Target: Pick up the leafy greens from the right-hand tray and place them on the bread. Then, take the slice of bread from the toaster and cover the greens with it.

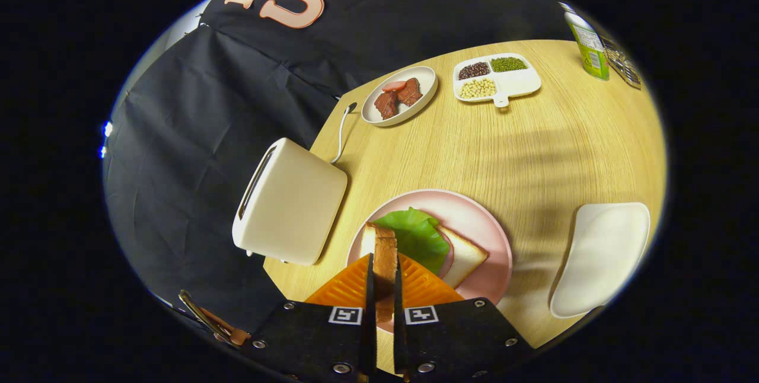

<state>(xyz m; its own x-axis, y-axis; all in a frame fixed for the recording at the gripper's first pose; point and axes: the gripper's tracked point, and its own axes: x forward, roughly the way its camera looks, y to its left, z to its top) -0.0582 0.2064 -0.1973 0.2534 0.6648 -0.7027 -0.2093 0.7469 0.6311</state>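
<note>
My gripper (382, 273) is shut on a slice of bread (383, 252), held edge-up between both fingers above the near rim of the pink plate (486, 223). On that plate lies a second bread slice (465, 255) with a green lettuce leaf (418, 235) resting on it; the held slice hangs just left of the leaf. The cream toaster (290, 202) stands left of the plate, its slot facing away toward the cloth wall. The white tray (599, 255) to the right of the plate has nothing on it.
At the back of the round wooden table (533, 146) sit a plate of meat pieces (400, 95), a divided dish of beans (495, 77) and a green bottle (587, 45). The toaster's cable (342, 131) runs off the table's left edge.
</note>
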